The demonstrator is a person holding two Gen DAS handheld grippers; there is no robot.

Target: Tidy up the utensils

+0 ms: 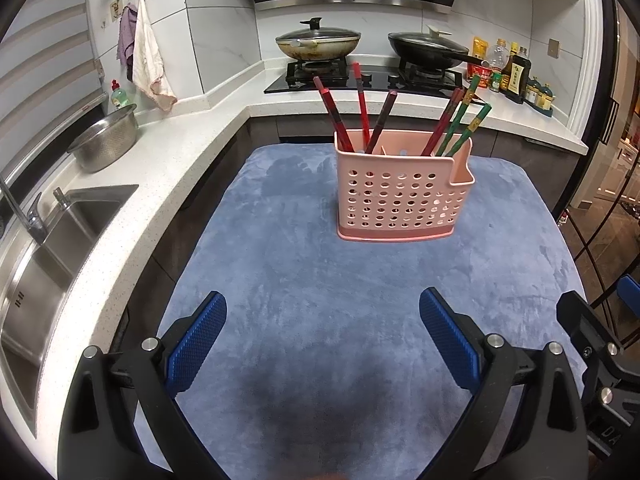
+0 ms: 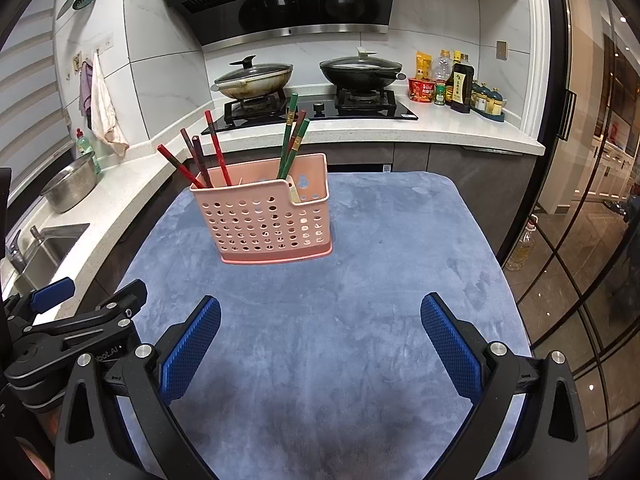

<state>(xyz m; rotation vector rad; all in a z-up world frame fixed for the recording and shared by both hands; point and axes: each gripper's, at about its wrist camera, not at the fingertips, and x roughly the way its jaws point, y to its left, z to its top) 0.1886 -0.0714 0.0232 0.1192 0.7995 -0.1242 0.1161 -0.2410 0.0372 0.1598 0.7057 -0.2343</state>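
All chopsticks (image 1: 362, 108) stand in the pink holder (image 1: 400, 196) mid-frame; both claws, left claw (image 1: 322, 344) and right claw (image 2: 320, 348), gape wide, empty; table (image 1: 320, 280) bare, likely finished

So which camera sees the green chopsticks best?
The left wrist view: the green chopsticks stand clear against the counter, gold bands visible. In the right wrist view they bunch together, partly overlapping a red one.

White marble-tiled walls (image 2: 160, 80), speckled white countertop (image 1: 168, 168), steel sink (image 1: 52, 248), black range hood (image 2: 280, 0).
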